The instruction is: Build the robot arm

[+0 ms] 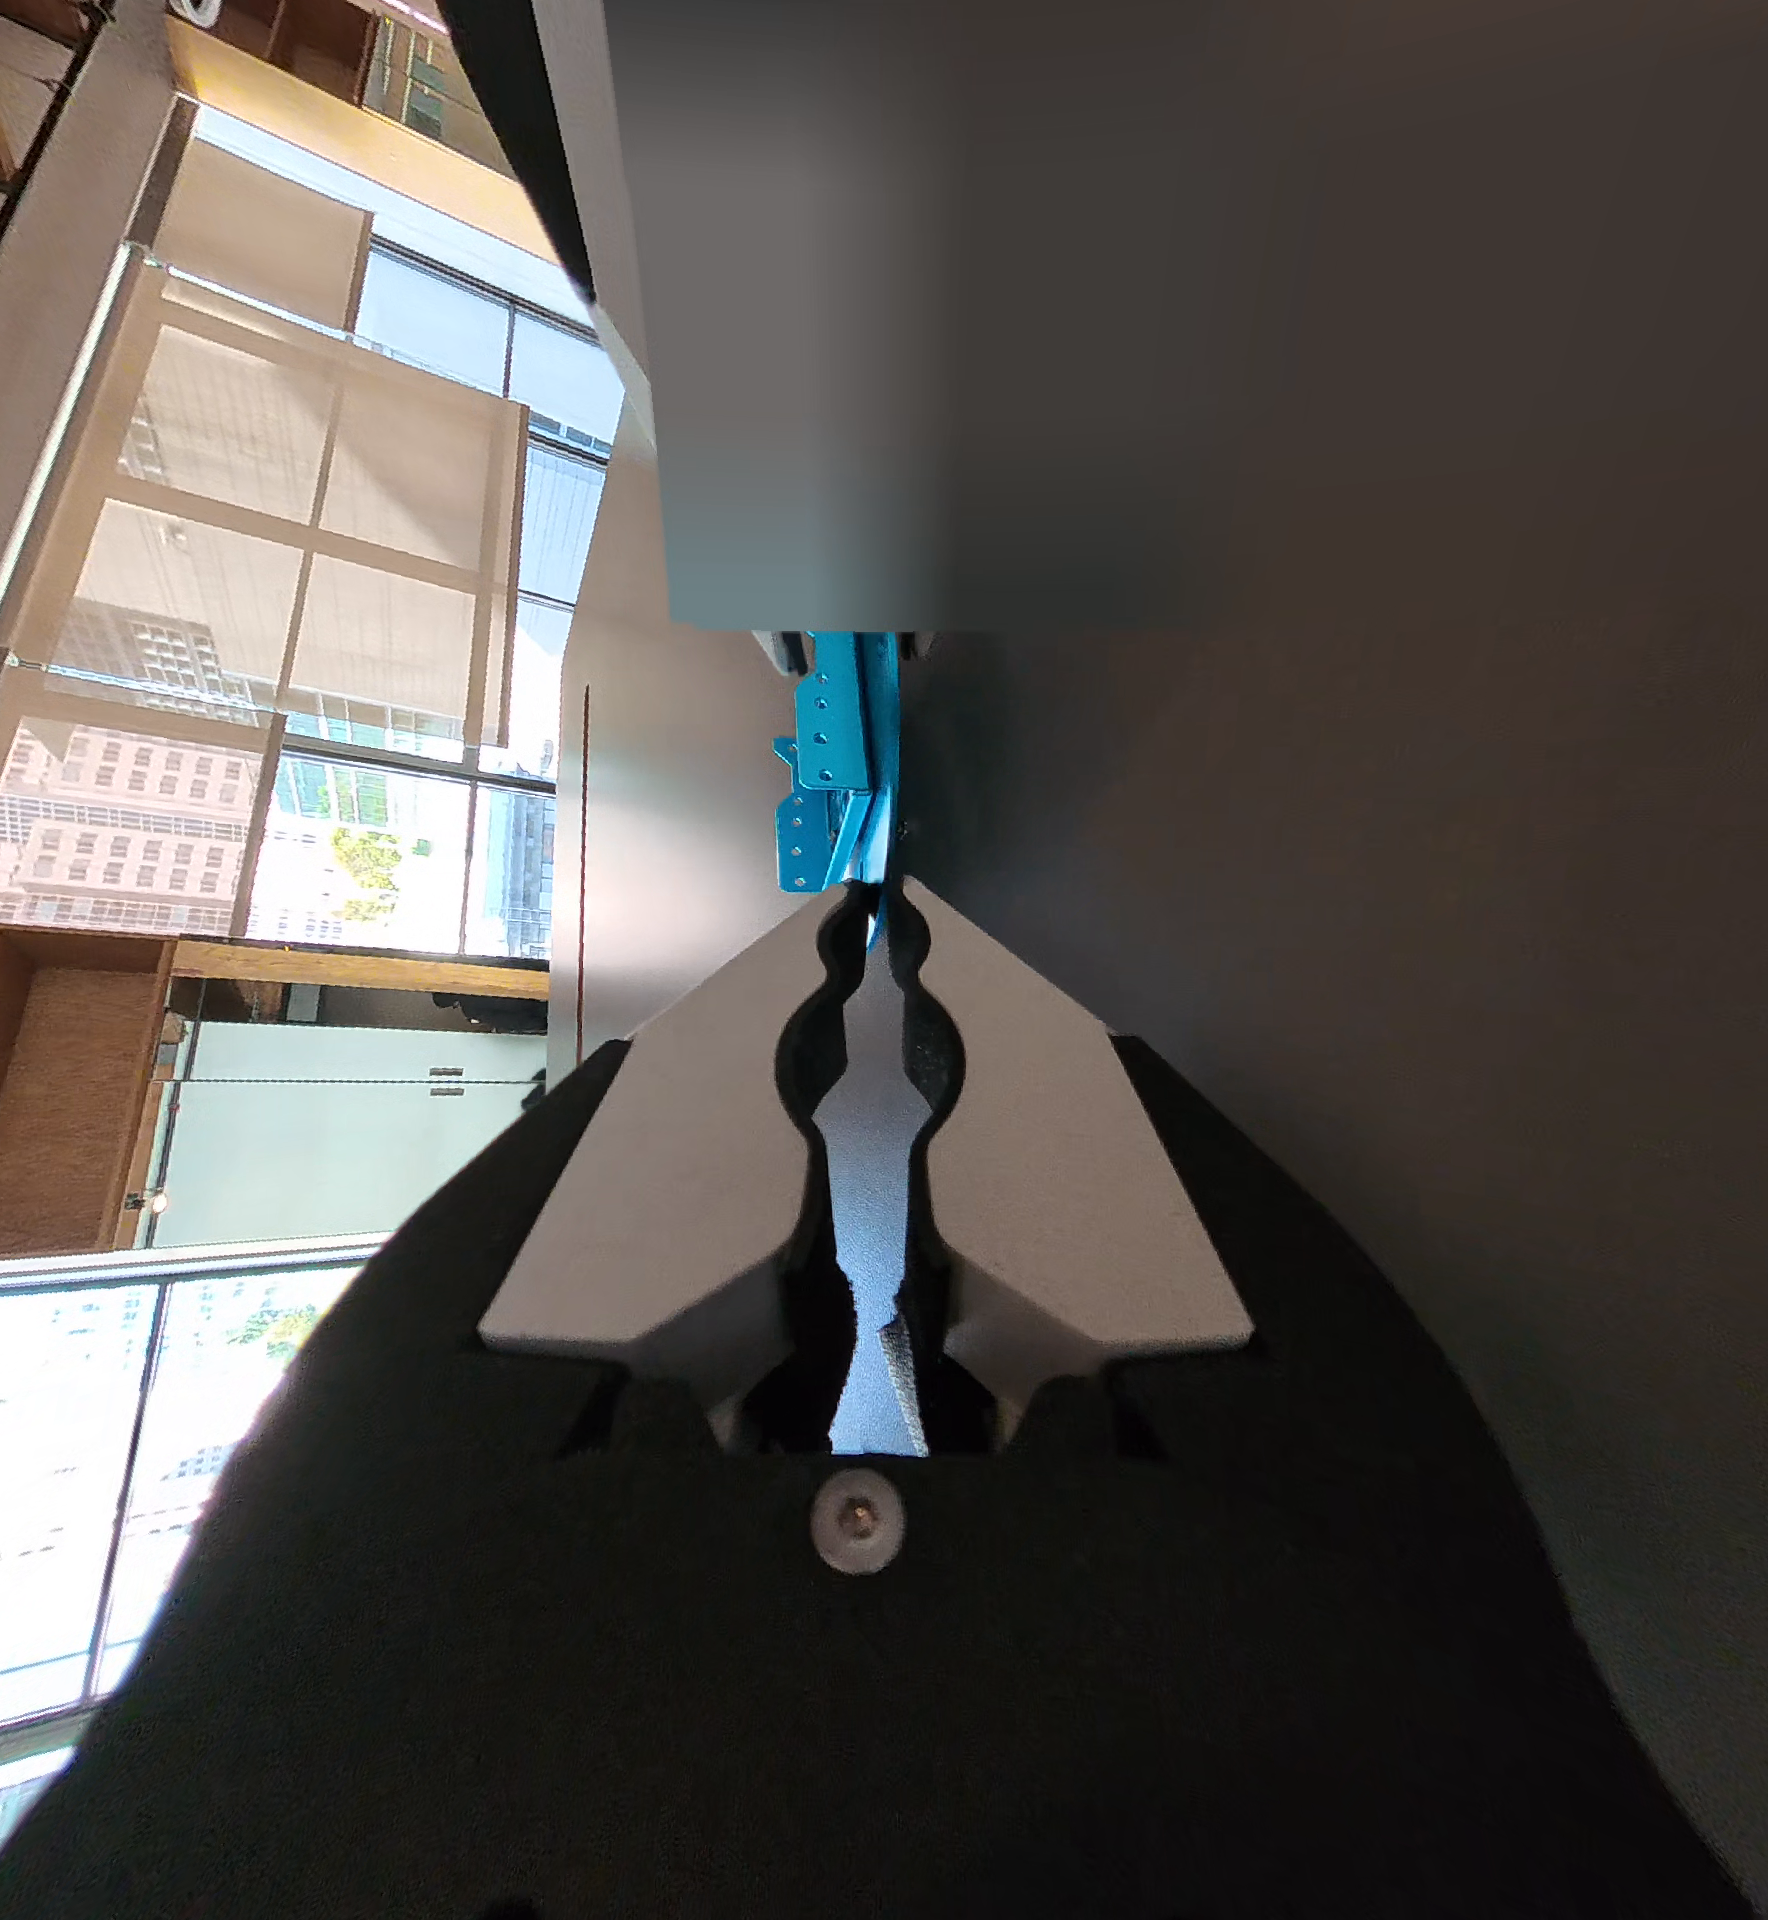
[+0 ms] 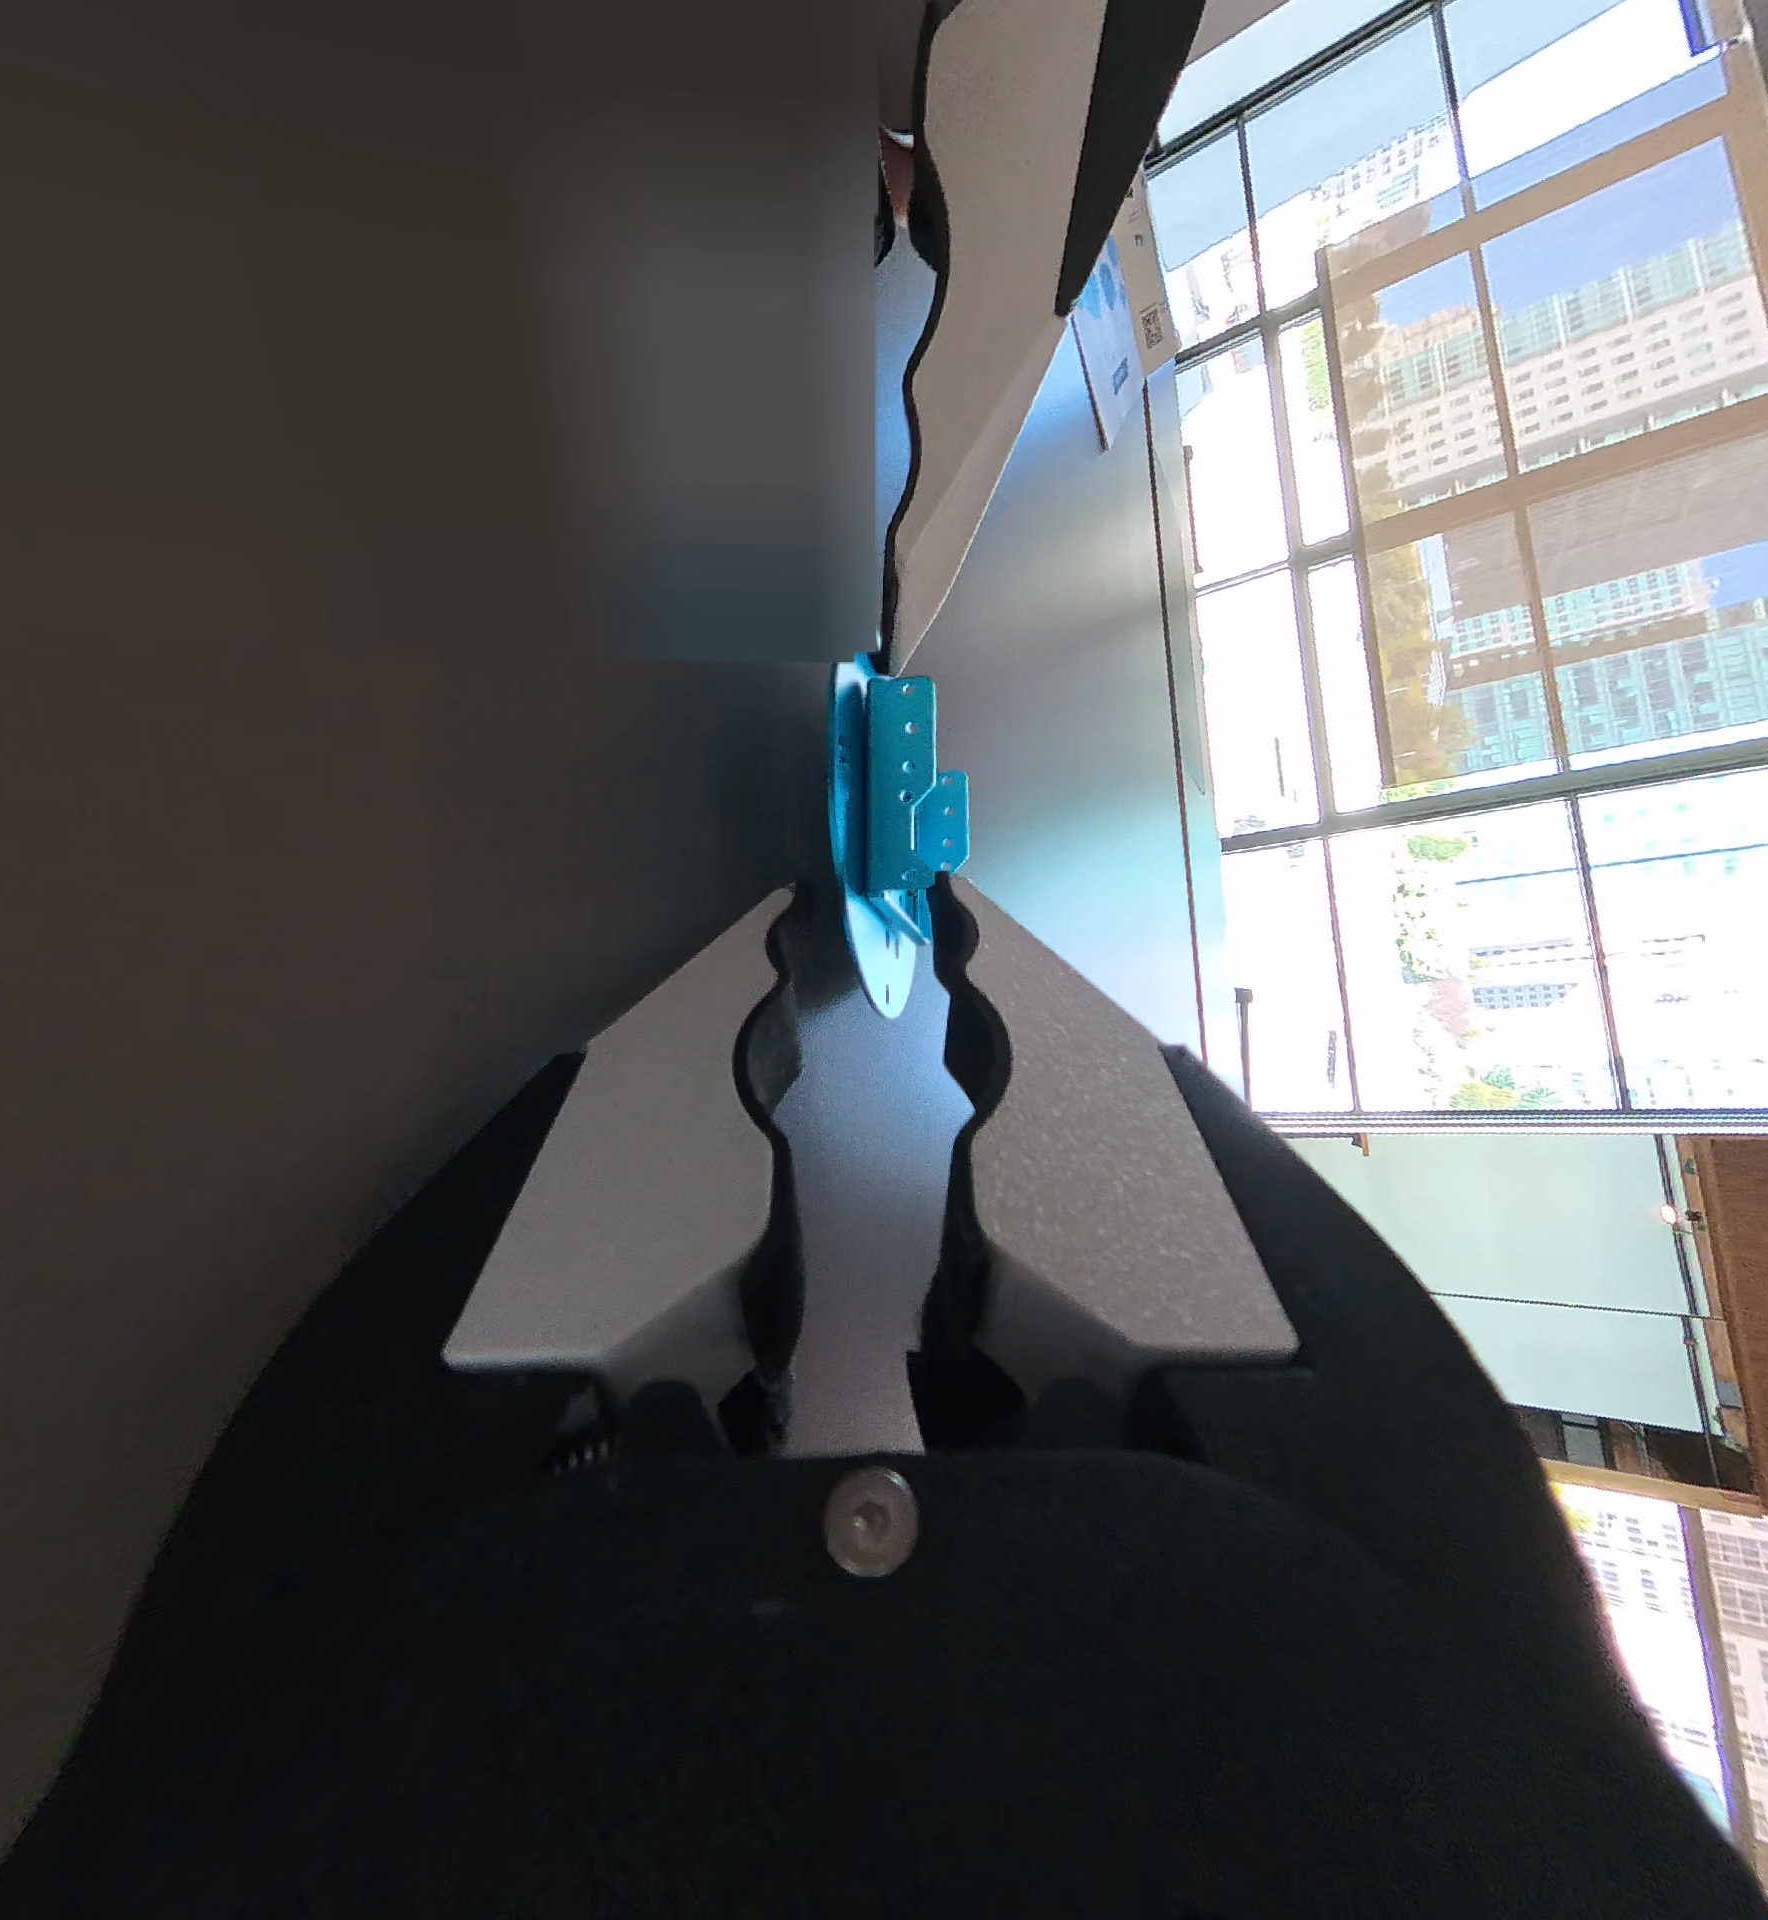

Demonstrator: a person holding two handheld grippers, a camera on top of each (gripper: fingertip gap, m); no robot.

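1. Left gripper point(image 1: 878, 894) fingers are nearly closed, pinching the blue perforated metal assembly point(image 1: 826, 769) by its thin edge.
2. Right gripper point(image 2: 875, 894) is narrowed around the assembly's round plate point(image 2: 885, 961); a firm clamp cannot be confirmed.
3. Held between both, it is seen beside a pale worktop point(image 2: 1056, 727).

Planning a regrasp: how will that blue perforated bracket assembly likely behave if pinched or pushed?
The blue bracket assembly looks like thin bent metal with holes, so probably stiff and light. Its smooth, glossy finish may slip between the right hand-held gripper fingertips. The flat disc edge could twist if pinched off-centre.
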